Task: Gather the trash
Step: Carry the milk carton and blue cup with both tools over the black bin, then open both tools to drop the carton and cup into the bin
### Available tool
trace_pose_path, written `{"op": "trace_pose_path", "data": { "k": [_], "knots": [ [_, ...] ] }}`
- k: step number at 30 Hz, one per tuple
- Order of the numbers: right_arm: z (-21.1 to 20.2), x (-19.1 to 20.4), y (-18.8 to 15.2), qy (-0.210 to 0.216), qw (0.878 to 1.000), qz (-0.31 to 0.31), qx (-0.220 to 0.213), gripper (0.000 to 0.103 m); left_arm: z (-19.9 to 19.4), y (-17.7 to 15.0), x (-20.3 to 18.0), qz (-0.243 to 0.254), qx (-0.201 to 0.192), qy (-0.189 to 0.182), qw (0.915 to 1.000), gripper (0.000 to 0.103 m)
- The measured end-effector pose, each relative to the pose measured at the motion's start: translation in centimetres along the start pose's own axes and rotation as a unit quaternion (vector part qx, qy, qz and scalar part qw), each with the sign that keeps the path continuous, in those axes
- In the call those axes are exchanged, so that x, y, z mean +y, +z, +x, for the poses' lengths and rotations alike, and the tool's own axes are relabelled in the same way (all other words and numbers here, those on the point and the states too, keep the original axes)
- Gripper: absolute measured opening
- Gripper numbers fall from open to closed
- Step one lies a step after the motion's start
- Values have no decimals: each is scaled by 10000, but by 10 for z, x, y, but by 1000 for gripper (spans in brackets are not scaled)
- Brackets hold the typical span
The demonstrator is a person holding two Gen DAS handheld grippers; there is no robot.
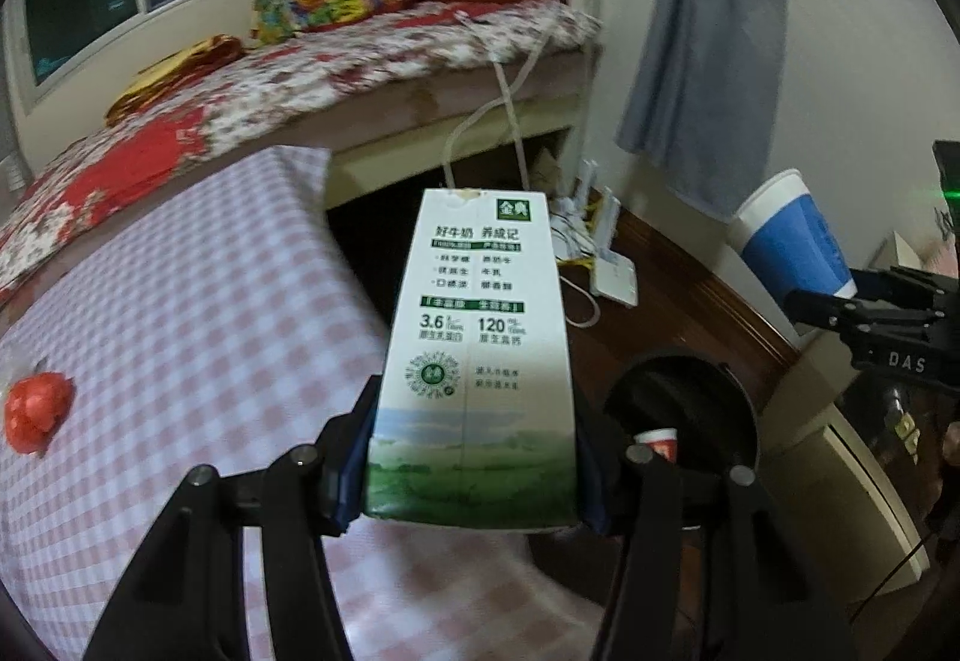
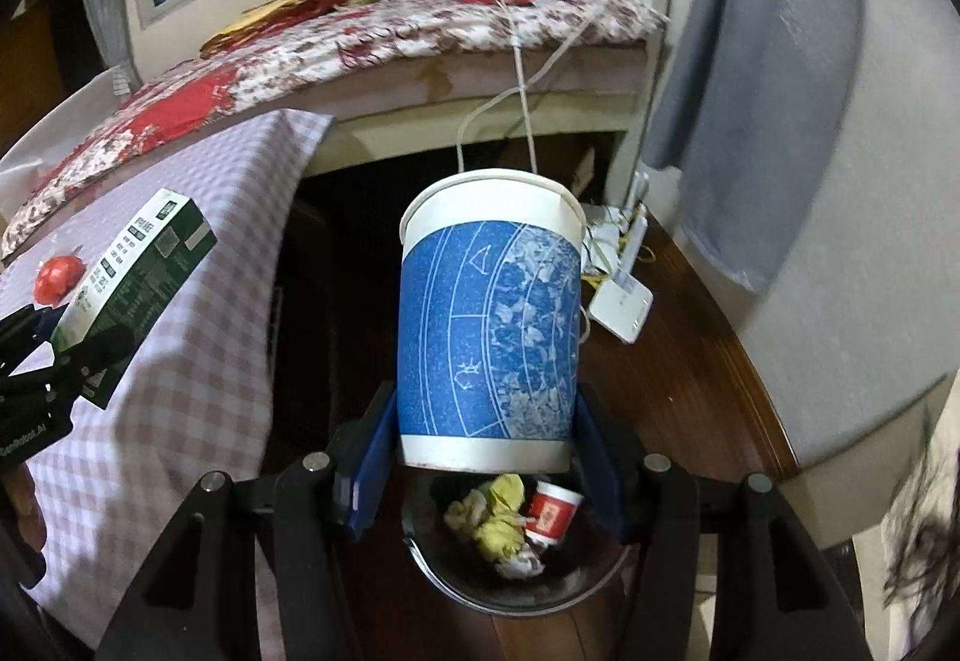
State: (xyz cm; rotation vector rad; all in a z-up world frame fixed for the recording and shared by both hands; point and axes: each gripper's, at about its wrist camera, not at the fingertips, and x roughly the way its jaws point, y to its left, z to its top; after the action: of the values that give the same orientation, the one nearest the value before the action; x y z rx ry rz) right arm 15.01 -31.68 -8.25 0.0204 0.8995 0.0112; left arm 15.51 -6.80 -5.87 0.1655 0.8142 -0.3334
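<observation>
- The left gripper (image 1: 474,481) has its blue pads clamped on the base of a tall white-and-green printed cardboard milk carton (image 1: 474,355), held above the edge of the pink-checked tablecloth (image 1: 180,313).
- The right gripper (image 2: 487,472) squeezes a blue-and-white paper cup (image 2: 489,337) with a rolled rim.
- Just below the cup sits a round black trash bin (image 2: 516,589) containing crumpled paper and a small red cup (image 2: 549,517).
</observation>
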Motion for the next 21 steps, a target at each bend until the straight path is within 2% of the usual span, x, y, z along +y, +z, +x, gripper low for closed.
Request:
{"op": "trace_pose_path", "data": {
  "k": [8,17,21],
  "knots": [
    [11,-25,-37,-176,9994,145,274,59,22,-12,-50,402,288,-352,9982,56],
    [32,-44,-72,-199,9975,106,670,59,57,-29,-96,784,843,-591,9916,56],
    [47,-49,-83,-182,9963,61,843,59,74,-35,-113,806,1111,-740,9878,56]
  ]
}}
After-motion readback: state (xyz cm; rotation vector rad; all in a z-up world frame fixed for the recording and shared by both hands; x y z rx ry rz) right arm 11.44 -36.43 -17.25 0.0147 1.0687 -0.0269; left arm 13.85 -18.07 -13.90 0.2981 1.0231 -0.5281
